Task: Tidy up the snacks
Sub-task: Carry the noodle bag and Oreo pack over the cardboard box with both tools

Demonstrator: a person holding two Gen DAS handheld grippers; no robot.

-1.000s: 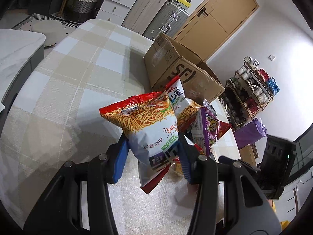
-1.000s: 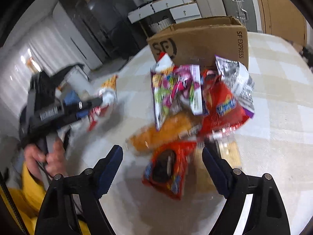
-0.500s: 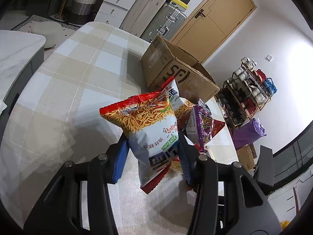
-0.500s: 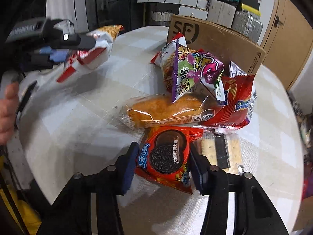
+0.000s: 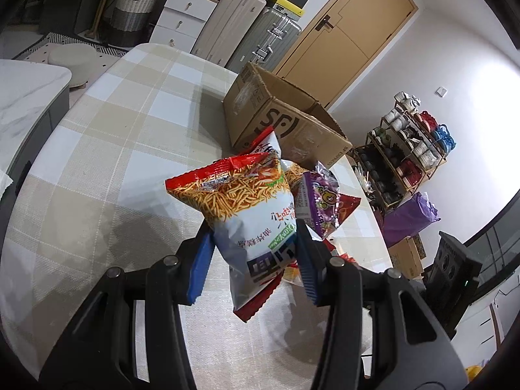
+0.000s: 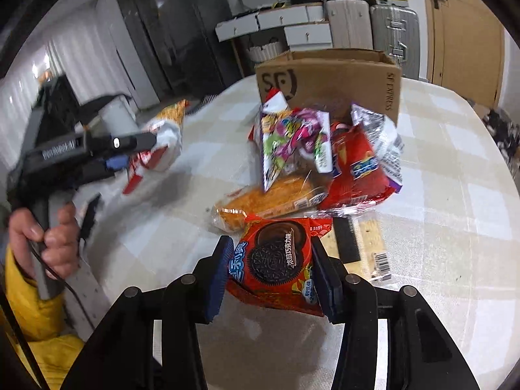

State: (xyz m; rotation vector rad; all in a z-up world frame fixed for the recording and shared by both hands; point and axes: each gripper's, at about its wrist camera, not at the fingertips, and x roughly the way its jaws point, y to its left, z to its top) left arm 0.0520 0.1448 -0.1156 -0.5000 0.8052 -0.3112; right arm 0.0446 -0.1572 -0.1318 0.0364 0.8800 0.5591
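- So, left wrist view first: the left gripper (image 5: 253,260) has its blue pads squeezed onto a noodle snack bag (image 5: 240,214), jaws only a little way apart; bag hangs in the air above the checked tablecloth (image 5: 107,149), red top edge pointing away from the camera
- behind that bag there's the snack heap on the table: a purple packet (image 5: 320,204) and another red-and-white bag (image 5: 268,144) leaning against it; just past them sits an open cardboard box (image 5: 286,120) with black lettering on its side
- further back: suitcases (image 5: 260,39), white drawers, a wooden door (image 5: 351,29); a shoe rack (image 5: 406,149) off to the right
- Right wrist view: the right gripper (image 6: 269,276) has just clamped shut on a red cookie pack (image 6: 276,260), pads pressing both sides; pack sits at the near edge of the heap
- right behind it a bread roll in clear wrap (image 6: 269,201), a flat cracker pack (image 6: 360,243) beside it on the cloth, then a red crisp bag (image 6: 360,169) and a pink-green packet (image 6: 295,143) piled up against the box (image 6: 338,78)
- off to the left a hand (image 6: 45,240) with a yellow sleeve holds the other gripper (image 6: 143,149), noodle bag (image 6: 165,133) pinched at its tip, clear of the table; bit blurry there
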